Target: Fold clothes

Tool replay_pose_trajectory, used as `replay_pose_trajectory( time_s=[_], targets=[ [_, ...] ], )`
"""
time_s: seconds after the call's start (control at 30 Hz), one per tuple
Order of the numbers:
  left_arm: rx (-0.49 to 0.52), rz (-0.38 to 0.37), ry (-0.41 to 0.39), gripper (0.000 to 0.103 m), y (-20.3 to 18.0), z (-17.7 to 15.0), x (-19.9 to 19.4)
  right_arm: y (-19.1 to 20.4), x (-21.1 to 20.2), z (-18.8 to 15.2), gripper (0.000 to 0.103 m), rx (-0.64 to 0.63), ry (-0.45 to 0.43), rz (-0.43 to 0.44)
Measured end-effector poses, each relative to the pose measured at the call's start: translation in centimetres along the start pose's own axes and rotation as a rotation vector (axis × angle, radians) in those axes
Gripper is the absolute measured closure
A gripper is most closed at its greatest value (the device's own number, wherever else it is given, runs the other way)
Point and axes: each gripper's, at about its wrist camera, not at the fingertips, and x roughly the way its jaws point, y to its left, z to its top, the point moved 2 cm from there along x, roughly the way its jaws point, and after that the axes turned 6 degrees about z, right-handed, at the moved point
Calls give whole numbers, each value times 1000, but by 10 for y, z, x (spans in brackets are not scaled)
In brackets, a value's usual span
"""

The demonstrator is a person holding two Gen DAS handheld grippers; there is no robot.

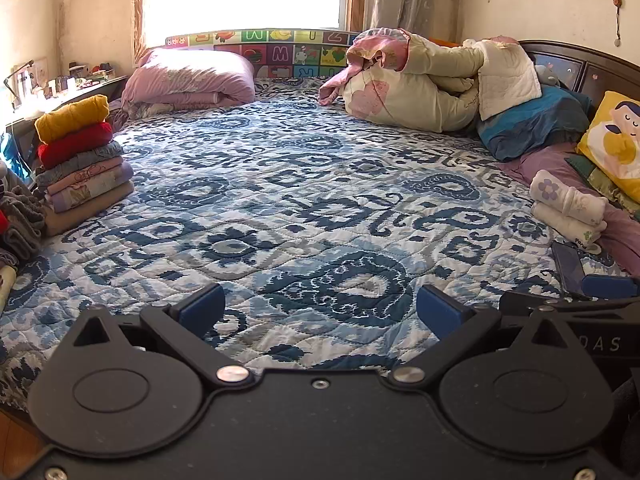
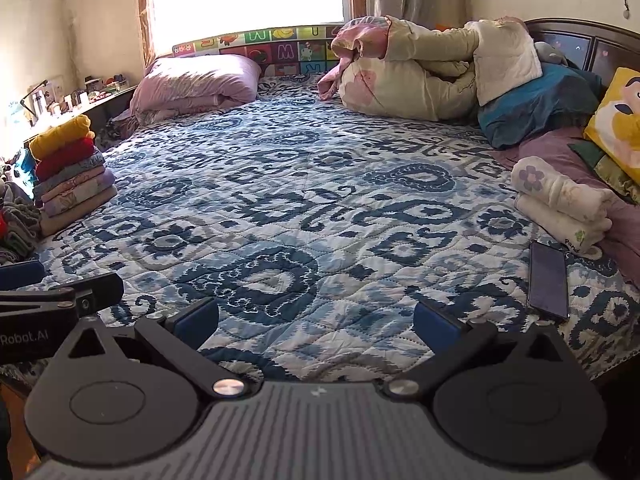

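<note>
Both tongs, left (image 1: pixel 320 312) and right (image 2: pixel 316 320), gape empty over bare quilt (image 1: pixel 304 184); unfolded clothes heap (image 1: pixel 18 216) lies far left beside folded stack (image 1: pixel 82 160), so reaching risks toppling it; phone (image 2: pixel 548 284) near.

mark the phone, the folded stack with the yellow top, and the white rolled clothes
phone (image 2: pixel 548 282), right wrist view, middle of its dark screen.
folded stack (image 1: pixel 82 160), left wrist view, mid-stack layers.
white rolled clothes (image 2: pixel 560 194), right wrist view, upper roll.

A yellow cushion (image 2: pixel 618 120) and a loose clothes heap (image 2: pixel 16 220) are cut by frame edges beside the quilt (image 2: pixel 320 200); desk clutter (image 1: pixel 60 80) is too small to identify.
</note>
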Motion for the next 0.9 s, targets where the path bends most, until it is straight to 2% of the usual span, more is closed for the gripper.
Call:
replay_pose_trajectory(
  time_s=[0.9],
  targets=[
    [-4,-3,0,0,-1,-3,-1,0,0,-1,0,-1,3,-8]
  ],
)
